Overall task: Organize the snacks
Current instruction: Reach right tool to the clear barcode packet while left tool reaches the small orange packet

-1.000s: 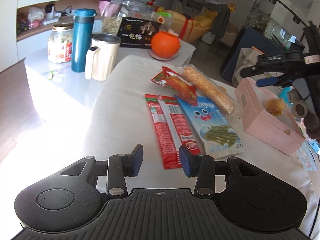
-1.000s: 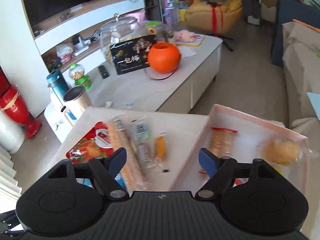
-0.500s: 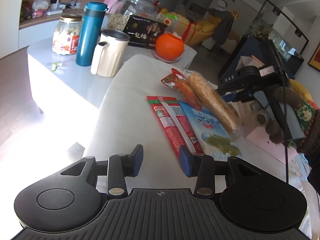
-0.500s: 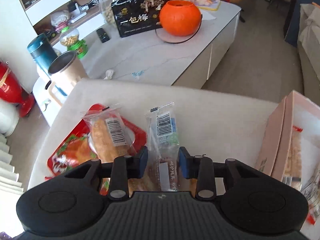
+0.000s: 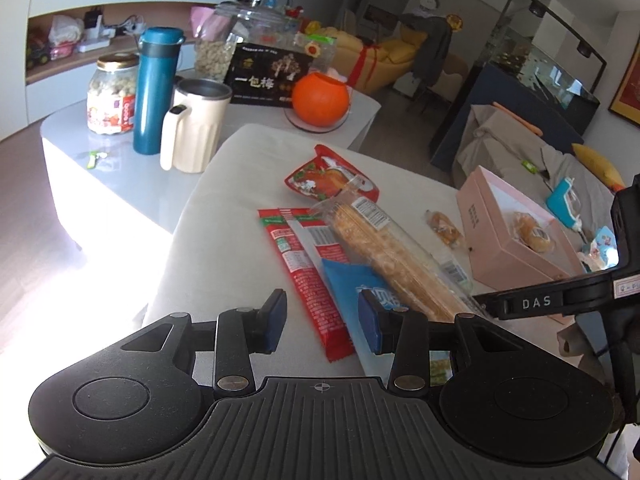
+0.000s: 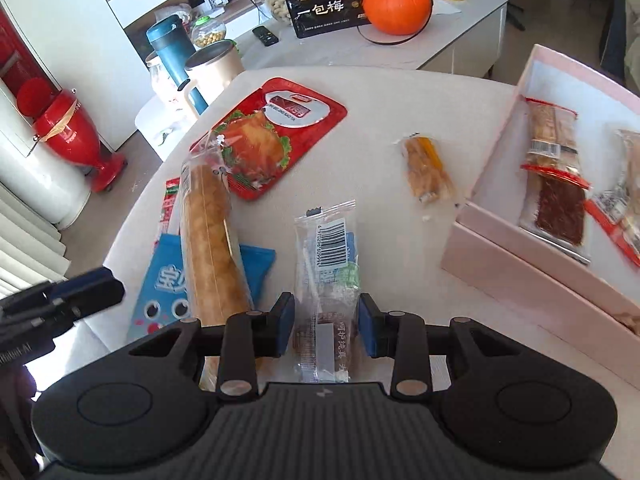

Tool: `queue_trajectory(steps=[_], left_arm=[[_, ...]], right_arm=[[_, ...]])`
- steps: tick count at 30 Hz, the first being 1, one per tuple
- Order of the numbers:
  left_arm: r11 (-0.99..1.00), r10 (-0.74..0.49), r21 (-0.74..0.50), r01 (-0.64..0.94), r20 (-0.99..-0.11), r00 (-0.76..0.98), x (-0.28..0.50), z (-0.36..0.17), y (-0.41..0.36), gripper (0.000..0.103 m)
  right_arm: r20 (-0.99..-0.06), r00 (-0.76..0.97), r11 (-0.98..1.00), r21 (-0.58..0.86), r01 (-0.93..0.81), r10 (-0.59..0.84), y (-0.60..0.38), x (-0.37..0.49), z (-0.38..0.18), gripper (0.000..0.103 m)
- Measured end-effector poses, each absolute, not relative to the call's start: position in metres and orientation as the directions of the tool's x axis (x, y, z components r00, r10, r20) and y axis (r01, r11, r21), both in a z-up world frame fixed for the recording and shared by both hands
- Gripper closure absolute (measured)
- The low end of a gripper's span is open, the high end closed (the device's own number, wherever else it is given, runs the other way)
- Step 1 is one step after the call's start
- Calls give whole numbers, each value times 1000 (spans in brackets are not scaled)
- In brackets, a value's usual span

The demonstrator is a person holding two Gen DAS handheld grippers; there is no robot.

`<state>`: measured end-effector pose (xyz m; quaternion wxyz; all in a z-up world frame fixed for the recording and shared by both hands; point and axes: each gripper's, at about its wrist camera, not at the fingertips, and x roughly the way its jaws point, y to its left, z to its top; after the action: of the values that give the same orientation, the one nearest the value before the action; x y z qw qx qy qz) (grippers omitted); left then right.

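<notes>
A black box [image 6: 330,6] printed "一包梅" stood beside an orange pumpkin-shaped bowl [image 6: 398,6] on the pale coffee table [image 6: 460,28]. "DAS" was lettered on the right gripper's arm in the left wrist view. On the white cushioned surface [image 6: 380,100], the right gripper [image 6: 326,322] pinched a clear barcoded snack packet [image 6: 328,256] between its jaws. The left gripper [image 5: 322,316] hovered with jaws spread over long red sachets [image 5: 304,264]. The pink cardboard box [image 6: 512,264] held wrapped meat strips [image 6: 556,184].
</notes>
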<state>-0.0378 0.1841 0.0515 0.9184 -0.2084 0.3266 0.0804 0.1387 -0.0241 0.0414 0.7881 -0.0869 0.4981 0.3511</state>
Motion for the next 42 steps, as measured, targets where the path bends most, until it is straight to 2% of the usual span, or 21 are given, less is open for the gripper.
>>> queue_trajectory(steps=[5,7,10,13,20,22,26,28,31,34,36,39,42], left_arm=[[960,-121,-268,-77,-649,751,-29,67,130,59],[976,-141,-217,-13,-677,723,-24,61,103,59],[996,-71,-93,3,-734,676,-15,44,75,59],[999,12,31,17,-734,679,-11,35,65,57],[992,103,121,-21,-730,676,11,36,87,57],[995,96,87,-47,-729,678,21,45,98,61],[958,-177,-284,-26,-663,727,50,81,122,61],[933,-223,-358,-28,-639,736,76,92,122,61],[938,-165,-331,-106,-693,702,129,86,120,61],[921,-172,-358,-153,-727,665,174,66,115,61],[927,-147,-327,-184,-767,625,197,48,108,61],[953,-106,-252,-169,-799,592,212,26,99,62],[960,-121,-250,-128,-779,615,198,27,97,75]], right_arm=[[-825,308,766,212,-607,473,-54,131,39,68],[-817,325,778,221,-588,477,-66,129,39,63],[-802,363,798,217,-563,474,-81,122,39,48],[-787,404,809,196,-554,467,-99,112,41,44],[-760,475,835,157,-528,444,-138,91,33,40],[-749,492,840,158,-519,445,-145,86,27,38],[-691,568,840,107,-532,448,-149,68,17,36],[-662,615,837,32,-547,427,-141,56,10,30],[-650,651,835,-44,-548,393,-132,49,10,25],[-663,622,847,34,-530,416,-141,59,10,20],[-655,615,846,70,-528,438,-147,61,10,20],[-659,622,847,42,-530,422,-143,59,9,20],[-659,623,847,40,-530,421,-142,57,9,19]])
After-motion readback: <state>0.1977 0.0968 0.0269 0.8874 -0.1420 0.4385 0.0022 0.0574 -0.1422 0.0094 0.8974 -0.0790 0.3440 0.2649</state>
